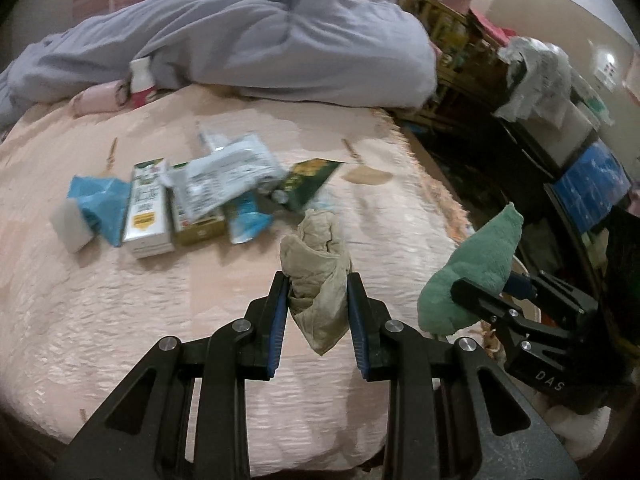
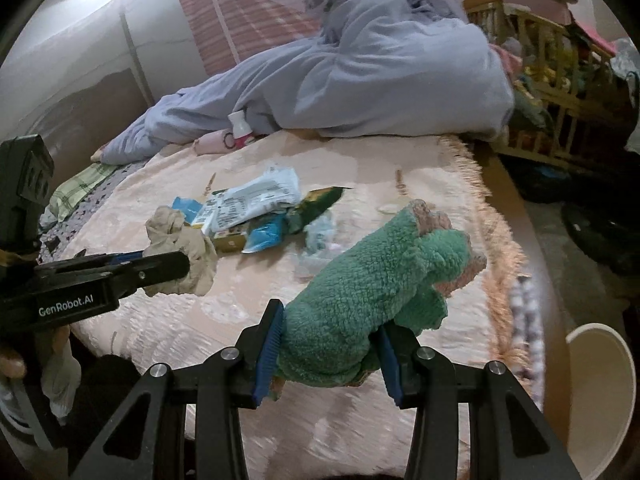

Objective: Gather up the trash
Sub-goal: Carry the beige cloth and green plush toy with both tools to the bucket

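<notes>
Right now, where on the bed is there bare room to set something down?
Free: the pink bedspread between the trash pile and the near edge, and the strip between pile and grey duvet. Crowded: the pile itself, mid-bed. Right of the fringe is floor clutter.

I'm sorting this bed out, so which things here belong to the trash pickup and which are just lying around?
Job:
- crumpled beige cloth in left gripper
- fuzzy green sock in right gripper
- pile of wrappers and cartons
- white round bin

Lying about:
- grey-blue quilt
- pink-capped white bottle
</notes>
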`<state>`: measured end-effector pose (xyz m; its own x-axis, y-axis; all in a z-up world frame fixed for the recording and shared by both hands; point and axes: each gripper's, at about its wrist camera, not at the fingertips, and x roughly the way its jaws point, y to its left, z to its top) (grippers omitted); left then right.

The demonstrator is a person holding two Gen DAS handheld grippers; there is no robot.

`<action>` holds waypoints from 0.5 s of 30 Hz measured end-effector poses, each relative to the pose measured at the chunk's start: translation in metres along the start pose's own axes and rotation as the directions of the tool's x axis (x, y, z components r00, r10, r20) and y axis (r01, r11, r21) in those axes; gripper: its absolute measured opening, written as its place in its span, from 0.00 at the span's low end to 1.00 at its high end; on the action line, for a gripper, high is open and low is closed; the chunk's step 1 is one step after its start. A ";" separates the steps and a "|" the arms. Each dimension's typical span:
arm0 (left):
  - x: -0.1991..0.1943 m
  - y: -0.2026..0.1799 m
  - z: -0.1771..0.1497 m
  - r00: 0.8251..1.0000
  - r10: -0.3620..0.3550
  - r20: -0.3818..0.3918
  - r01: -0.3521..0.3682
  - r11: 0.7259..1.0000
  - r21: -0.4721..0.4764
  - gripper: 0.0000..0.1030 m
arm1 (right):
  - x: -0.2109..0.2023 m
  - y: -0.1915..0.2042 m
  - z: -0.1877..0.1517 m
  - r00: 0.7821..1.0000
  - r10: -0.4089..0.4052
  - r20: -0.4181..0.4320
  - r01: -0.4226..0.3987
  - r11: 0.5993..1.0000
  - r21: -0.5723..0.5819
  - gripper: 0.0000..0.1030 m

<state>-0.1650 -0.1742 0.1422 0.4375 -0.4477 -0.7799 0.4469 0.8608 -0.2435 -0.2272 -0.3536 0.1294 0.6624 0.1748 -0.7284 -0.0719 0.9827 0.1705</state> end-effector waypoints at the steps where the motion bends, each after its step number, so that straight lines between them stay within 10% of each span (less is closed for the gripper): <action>1: 0.001 -0.005 0.000 1.000 -0.004 0.000 0.004 1.000 0.007 0.25 | -0.004 -0.003 0.000 1.000 -0.005 0.005 0.005 1.000 0.004 0.41; 15: 0.015 -0.080 0.002 0.999 -0.049 0.005 0.048 0.989 0.143 0.25 | -0.042 -0.061 -0.023 0.995 -0.096 0.025 0.093 0.991 0.097 0.41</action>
<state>-0.1922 -0.2502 0.1514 0.4185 -0.4909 -0.7641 0.5742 0.7949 -0.1961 -0.2676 -0.4193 0.1344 0.6846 0.0778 -0.7248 0.0634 0.9842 0.1655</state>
